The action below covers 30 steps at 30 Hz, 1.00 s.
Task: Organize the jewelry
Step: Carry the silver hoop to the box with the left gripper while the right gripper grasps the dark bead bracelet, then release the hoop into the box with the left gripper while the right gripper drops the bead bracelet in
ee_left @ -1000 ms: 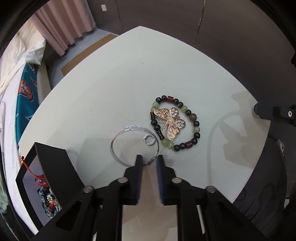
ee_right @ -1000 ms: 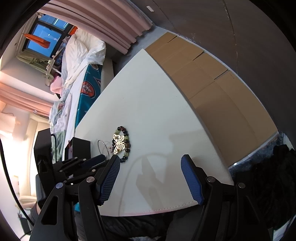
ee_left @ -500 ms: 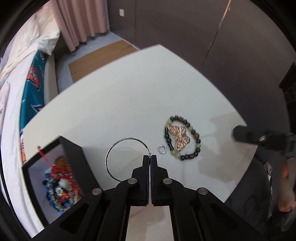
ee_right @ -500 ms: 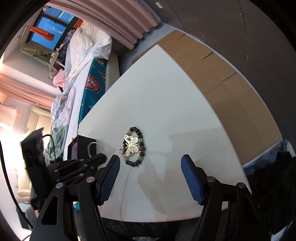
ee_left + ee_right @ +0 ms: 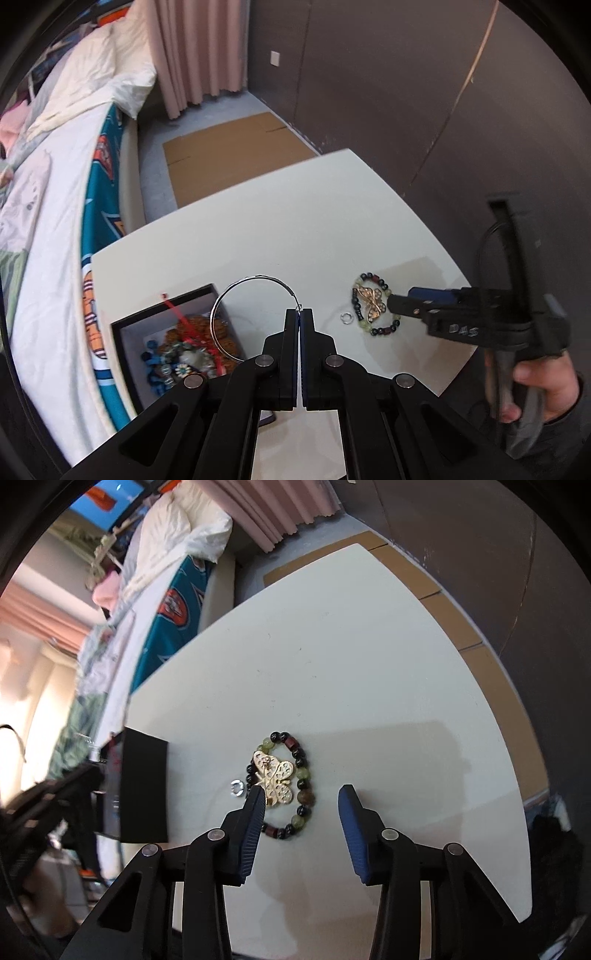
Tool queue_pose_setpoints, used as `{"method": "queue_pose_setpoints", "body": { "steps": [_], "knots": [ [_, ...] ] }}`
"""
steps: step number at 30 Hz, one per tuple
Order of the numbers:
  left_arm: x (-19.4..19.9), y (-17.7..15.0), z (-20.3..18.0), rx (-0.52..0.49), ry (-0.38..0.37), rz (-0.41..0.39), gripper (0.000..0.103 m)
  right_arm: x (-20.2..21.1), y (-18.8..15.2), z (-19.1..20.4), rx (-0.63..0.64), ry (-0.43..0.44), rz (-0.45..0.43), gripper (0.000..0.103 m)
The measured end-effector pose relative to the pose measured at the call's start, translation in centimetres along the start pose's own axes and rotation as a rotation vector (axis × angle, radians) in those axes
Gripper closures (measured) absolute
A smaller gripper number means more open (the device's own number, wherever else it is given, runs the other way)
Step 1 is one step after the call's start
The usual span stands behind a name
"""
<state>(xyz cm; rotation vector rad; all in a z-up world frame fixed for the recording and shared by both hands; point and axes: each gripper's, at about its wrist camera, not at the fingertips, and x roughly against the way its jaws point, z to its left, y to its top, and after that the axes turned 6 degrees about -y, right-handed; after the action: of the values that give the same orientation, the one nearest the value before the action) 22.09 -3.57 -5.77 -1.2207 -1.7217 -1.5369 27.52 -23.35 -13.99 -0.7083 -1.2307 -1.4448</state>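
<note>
White table (image 5: pixel 258 229), silver bangle (image 5: pixel 236 295) pinched in left hand-held gripper (image 5: pixel 299 314)

You can read only one marking here: on the side of the right gripper (image 5: pixel 413 306), in the left wrist view, pale letters look like "DAS", but they are blurred and I am not sure of them. The orange emblem on the teal bedding (image 5: pixel 173 602) is too unclear to read.

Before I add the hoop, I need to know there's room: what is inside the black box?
The black box holds tangled beaded jewelry with a red cord. Its near corner is hidden behind the left hand-held gripper.
</note>
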Motion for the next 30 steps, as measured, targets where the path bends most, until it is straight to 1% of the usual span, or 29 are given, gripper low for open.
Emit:
{"method": "queue_pose_setpoints", "body": {
  "steps": [3, 5, 7, 8, 11, 17, 19, 23, 26, 29, 30],
  "knots": [
    [1.2, -0.2, 0.8, 0.019, 0.005, -0.024, 0.103, -0.2, -0.1, 1.0, 0.05, -0.068, -0.007, 0.063],
    [1.9, -0.1, 1.6, 0.035, 0.008, -0.04, 0.103, -0.1, -0.1, 1.4, 0.071, -0.112, -0.014, 0.068],
    [2.7, -0.4, 2.3, 0.055, 0.01, -0.053, 0.103, 0.0, -0.1, 1.5, 0.081, -0.159, -0.021, 0.087],
    [3.1, -0.7, 2.8, 0.07, 0.007, -0.059, 0.103, 0.0, -0.2, 1.3, 0.074, -0.141, -0.011, 0.091],
    [3.4, -1.2, 3.9, 0.1, 0.008, -0.062, 0.103, 0.4, -0.4, 1.0, 0.056, -0.121, -0.019, 0.092],
    [2.9, -2.2, 5.9, 0.167, -0.017, -0.031, 0.103, 3.1, -1.3, 1.9, 0.042, -0.049, -0.085, 0.092],
    [2.6, -2.3, 6.6, 0.199, -0.02, -0.022, 0.103, 4.1, -1.5, 2.5, 0.052, -0.028, -0.102, 0.092],
    [1.9, -2.4, 7.5, 0.247, -0.05, 0.009, 0.102, 5.9, -1.7, 4.0, 0.074, 0.001, -0.133, 0.092],
    [2.2, -2.6, 7.9, 0.253, -0.059, 0.001, 0.101, 7.0, -1.4, 5.6, 0.094, 0.016, -0.157, 0.092],
    [2.7, -2.8, 8.3, 0.261, -0.062, -0.007, 0.097, 8.2, -1.2, 6.9, 0.114, 0.029, -0.182, 0.092],
    [2.8, -2.9, 8.5, 0.266, -0.065, -0.01, 0.092, 8.6, -1.1, 7.4, 0.122, 0.037, -0.191, 0.092]
  ]
}}
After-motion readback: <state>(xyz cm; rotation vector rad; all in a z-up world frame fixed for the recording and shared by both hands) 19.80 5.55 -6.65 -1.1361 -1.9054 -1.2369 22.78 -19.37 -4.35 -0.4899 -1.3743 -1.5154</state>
